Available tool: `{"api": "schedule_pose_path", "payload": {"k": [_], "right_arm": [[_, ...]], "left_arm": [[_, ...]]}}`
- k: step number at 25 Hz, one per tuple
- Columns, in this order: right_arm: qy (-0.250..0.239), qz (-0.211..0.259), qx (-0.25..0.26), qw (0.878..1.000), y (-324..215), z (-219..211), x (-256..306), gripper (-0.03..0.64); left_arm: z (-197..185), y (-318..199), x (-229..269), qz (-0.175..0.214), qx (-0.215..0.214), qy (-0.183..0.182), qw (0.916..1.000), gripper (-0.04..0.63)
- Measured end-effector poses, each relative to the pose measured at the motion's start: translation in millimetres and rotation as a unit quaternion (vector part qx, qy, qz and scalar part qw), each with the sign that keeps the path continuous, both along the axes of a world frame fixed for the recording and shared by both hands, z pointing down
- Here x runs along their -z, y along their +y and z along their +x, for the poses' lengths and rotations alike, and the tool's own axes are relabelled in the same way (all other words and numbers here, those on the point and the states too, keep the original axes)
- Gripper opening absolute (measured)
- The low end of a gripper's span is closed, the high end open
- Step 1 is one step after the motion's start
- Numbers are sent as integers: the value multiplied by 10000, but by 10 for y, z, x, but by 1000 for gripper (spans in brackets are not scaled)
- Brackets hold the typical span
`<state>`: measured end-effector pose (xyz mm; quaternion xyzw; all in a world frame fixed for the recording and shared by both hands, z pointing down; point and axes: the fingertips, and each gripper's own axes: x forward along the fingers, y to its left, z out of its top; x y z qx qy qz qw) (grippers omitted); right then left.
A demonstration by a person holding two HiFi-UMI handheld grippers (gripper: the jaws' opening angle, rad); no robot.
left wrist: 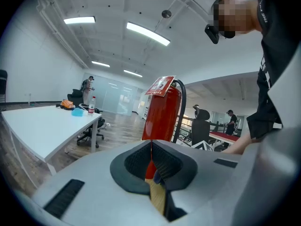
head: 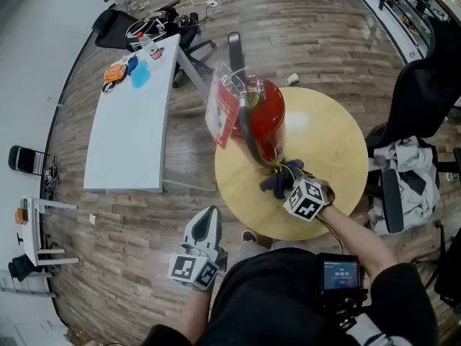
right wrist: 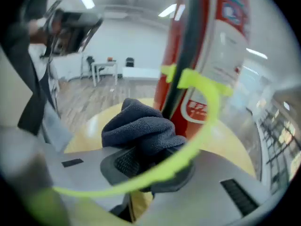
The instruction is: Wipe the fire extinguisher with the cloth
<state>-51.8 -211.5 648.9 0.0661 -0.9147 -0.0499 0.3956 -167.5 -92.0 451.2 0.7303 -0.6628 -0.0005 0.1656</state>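
Forearm (head: 354, 231) outstretched; right gripper (head: 287, 184) pinching cloth (head: 272, 187) beside extinguisher (head: 265, 114).

Glossy red extinguisher (head: 265, 117); fuzzy dark cloth (right wrist: 141, 126); smooth wooden table (head: 331, 146).

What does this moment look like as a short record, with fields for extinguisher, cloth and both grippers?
fire extinguisher: red, upright on the round table
cloth: dark, bunched, low by the fire extinguisher, next to its black hose
right gripper: shut on cloth
left gripper: jaws together, nothing between them; held beside the round table, apart from the fire extinguisher
wiping contact: cannot tell whether the cloth touches the red body
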Motion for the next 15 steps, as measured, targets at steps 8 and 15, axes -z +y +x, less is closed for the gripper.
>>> {"api": "schedule_pose_path", "payload": {"k": [8, 15], "right_arm": [[-1499, -1665, -1461, 9636, 72, 44, 1172, 69], [-2307, -842, -824, 9659, 2, -50, 2613, 69]], "left_arm": [[51, 4, 50, 155, -34, 111, 9998, 23], [81, 19, 57, 291, -147, 136, 9994, 23]]}}
